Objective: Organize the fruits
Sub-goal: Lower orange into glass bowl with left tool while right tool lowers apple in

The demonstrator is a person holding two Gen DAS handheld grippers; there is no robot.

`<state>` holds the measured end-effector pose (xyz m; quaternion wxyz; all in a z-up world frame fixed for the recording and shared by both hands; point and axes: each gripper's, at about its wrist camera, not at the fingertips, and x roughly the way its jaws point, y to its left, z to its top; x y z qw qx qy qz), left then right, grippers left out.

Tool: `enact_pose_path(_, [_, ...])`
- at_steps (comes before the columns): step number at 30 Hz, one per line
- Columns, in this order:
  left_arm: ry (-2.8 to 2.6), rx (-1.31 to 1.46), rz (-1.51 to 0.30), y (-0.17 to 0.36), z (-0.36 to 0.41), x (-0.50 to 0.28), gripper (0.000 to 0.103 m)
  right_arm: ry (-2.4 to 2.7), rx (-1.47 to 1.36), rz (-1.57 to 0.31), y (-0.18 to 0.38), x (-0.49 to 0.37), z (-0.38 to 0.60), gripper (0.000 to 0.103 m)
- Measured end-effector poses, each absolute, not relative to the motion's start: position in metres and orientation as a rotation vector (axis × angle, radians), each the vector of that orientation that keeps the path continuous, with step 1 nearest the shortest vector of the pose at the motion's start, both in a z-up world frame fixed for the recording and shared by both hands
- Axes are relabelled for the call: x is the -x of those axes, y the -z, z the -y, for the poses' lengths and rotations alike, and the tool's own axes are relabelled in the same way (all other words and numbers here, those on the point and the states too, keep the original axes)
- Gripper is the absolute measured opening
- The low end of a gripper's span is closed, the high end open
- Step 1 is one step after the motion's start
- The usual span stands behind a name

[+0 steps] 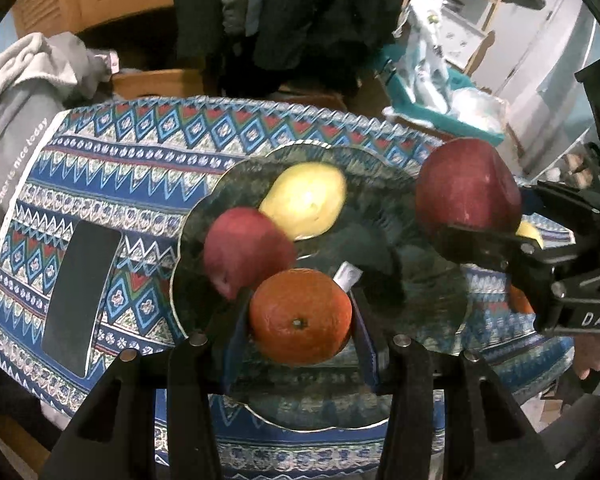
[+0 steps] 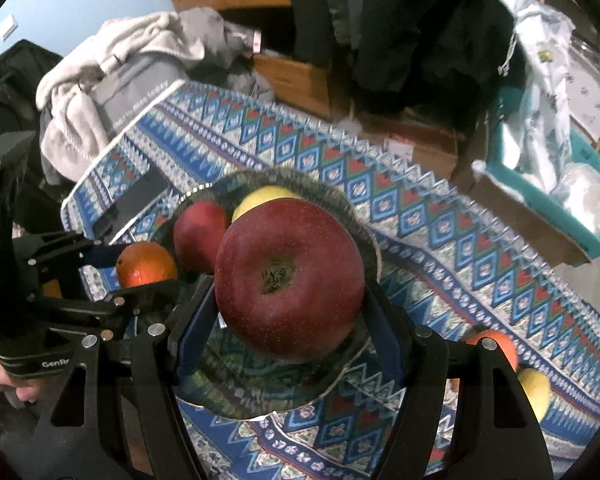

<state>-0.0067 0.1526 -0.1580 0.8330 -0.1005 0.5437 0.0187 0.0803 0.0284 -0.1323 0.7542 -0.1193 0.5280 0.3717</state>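
Note:
My left gripper (image 1: 300, 316) is shut on an orange (image 1: 300, 318) just above the near part of a dark glass plate (image 1: 428, 280). On that plate lie a red apple (image 1: 246, 250) and a yellow pear (image 1: 306, 200). My right gripper (image 2: 288, 296) is shut on a large red apple (image 2: 290, 276), held over the plate (image 2: 352, 344). The same apple (image 1: 466, 188) shows at the right of the left wrist view. The left gripper (image 2: 140, 268) with its orange (image 2: 146, 266) appears at the left of the right wrist view.
A black phone (image 1: 80, 296) lies on the patterned cloth (image 1: 140, 168) left of the plate. An orange (image 2: 498, 346) and a yellow fruit (image 2: 536, 392) rest on the cloth at the right. Grey clothes (image 1: 28, 92) and a teal bin (image 2: 548, 200) border the table.

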Motion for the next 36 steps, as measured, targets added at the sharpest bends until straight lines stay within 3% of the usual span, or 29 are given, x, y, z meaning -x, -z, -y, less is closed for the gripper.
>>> enact_pose_path(24, [-0.069, 0.211, -1.339, 0.222, -0.148, 0.005, 0.049, -0.813, 0.390, -1.276, 0.192, -0.062, -0.044, 0.071])
enact_pose_path(36, [-0.112, 0.202, -1.359, 0.227, -0.153, 0.007, 0.068, -0.822, 0.373, -1.260, 0.190, -0.063, -0.043, 0.072])
